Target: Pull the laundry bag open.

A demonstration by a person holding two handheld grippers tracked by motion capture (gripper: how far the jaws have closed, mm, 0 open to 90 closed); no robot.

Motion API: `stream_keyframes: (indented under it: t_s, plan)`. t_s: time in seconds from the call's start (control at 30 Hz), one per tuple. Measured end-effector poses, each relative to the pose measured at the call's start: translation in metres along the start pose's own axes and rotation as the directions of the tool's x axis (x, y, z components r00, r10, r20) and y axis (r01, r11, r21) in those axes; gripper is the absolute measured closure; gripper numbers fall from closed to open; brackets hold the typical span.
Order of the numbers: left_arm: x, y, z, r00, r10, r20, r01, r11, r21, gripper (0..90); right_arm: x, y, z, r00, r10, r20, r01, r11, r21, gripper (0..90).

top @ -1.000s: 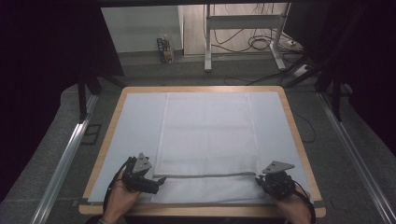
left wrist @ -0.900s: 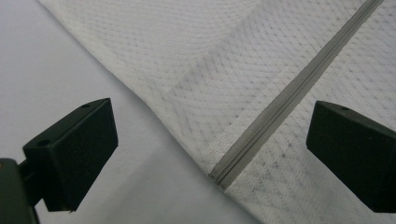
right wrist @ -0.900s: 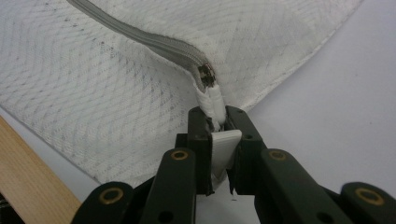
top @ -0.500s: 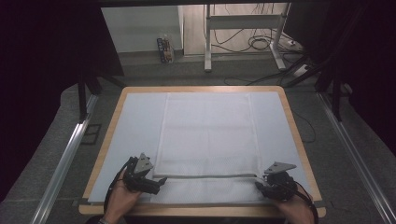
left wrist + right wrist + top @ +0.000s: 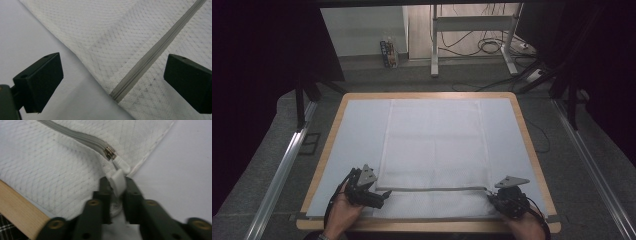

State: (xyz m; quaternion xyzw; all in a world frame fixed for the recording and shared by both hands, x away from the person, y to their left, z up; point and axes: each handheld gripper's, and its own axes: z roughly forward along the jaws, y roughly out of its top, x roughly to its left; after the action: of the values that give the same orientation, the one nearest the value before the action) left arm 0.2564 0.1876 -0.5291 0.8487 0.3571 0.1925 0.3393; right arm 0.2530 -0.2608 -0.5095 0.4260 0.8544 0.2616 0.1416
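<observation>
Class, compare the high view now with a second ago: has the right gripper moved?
No. The right gripper sits at the same spot by the table's near wooden edge, shut on the zipper pull.

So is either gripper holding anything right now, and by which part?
The right gripper is shut on the white zipper pull tab of the mesh bag, at its corner. The left gripper is open, holding nothing.

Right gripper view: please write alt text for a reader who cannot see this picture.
The right gripper, jaws shut, pinches the white pull tab of a grey zipper on white quilted fabric. A wooden table edge shows lower left.
</observation>
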Motion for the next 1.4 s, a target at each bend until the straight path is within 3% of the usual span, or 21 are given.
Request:
stream_keyframes:
  t_s: [0.17, 0.33, 0.57, 0.73, 1.1, 1.27, 1.4]
  plan:
    - [0.000, 0.004, 0.000, 0.9989, -0.034, 0.031, 0.034, 0.9993, -0.014, 2.4, -0.004, 0.000, 0.000, 0.9993, -0.012, -0.034, 0.012, 1.000, -0.010, 87.4]
    - [-0.002, 0.015, 0.002, 0.9964, -0.054, 0.065, 0.056, 0.9981, -0.027, 2.6, -0.002, 0.001, -0.007, 0.9984, -0.055, -0.016, 0.054, 0.997, -0.057, 87.4]
    - [-0.014, 0.046, 0.015, 0.9891, -0.038, 0.142, 0.046, 0.9977, -0.049, 2.2, 0.003, 0.003, -0.013, 0.9936, -0.110, 0.026, 0.112, 0.988, -0.106, 87.3]
    - [-0.029, 0.074, 0.029, 0.9849, 0.012, 0.173, -0.003, 0.9987, -0.050, 2.5, 0.003, 0.003, -0.016, 0.9929, -0.117, 0.023, 0.119, 0.983, -0.139, 87.3]
    - [-0.052, 0.129, 0.060, 0.9618, 0.052, 0.269, -0.031, 0.9962, -0.081, 3.2, 0.003, 0.003, -0.023, 0.9892, -0.144, 0.026, 0.146, 0.968, -0.203, 87.2]
    - [-0.065, 0.151, 0.070, 0.9539, 0.078, 0.290, -0.050, 0.9933, -0.104, 3.9, 0.004, 0.003, -0.023, 0.9819, -0.186, 0.036, 0.189, 0.959, -0.213, 87.0]
    - [-0.079, 0.168, 0.082, 0.9441, 0.103, 0.313, -0.070, 0.9909, -0.115, 3.8, 0.004, 0.003, -0.022, 0.9766, -0.211, 0.044, 0.215, 0.953, -0.215, 87.0]
